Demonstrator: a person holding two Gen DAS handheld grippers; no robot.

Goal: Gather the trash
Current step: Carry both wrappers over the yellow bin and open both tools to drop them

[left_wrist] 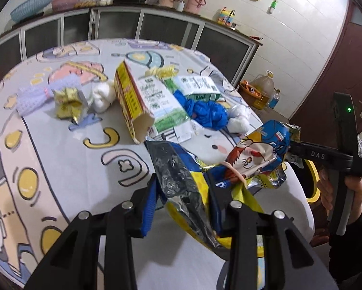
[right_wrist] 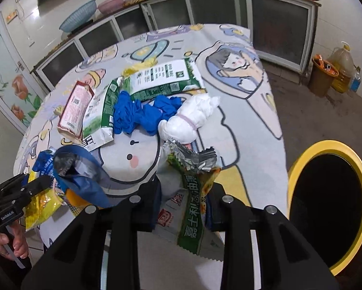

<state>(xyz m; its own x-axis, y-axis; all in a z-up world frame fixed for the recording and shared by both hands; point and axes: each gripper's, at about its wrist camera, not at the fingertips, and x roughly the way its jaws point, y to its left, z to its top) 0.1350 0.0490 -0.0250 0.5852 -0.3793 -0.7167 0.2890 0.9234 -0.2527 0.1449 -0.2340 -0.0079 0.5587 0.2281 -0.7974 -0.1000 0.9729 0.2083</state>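
Left wrist view: left gripper point(left_wrist: 181, 207) is clamping a crumpled blue-and-yellow foil snack bag point(left_wrist: 181, 181), lifted clear of the tablecloth point(left_wrist: 60, 145). Right gripper point(right_wrist: 184, 200) is pinching a green-and-white wrapper point(right_wrist: 193, 207) with a zigzag-cut silver foil end, just beside the yellow-rimmed bin point(right_wrist: 299, 169). My read: carrying both over the dark opening before letting go is key; thin film is slippery and floppy, so hold it firmly. Cartons point(right_wrist: 96, 111), blue gloves point(right_wrist: 142, 116) and white wad point(right_wrist: 188, 120) are waiting on the table.

Bright, even light — fisheye-warped edges
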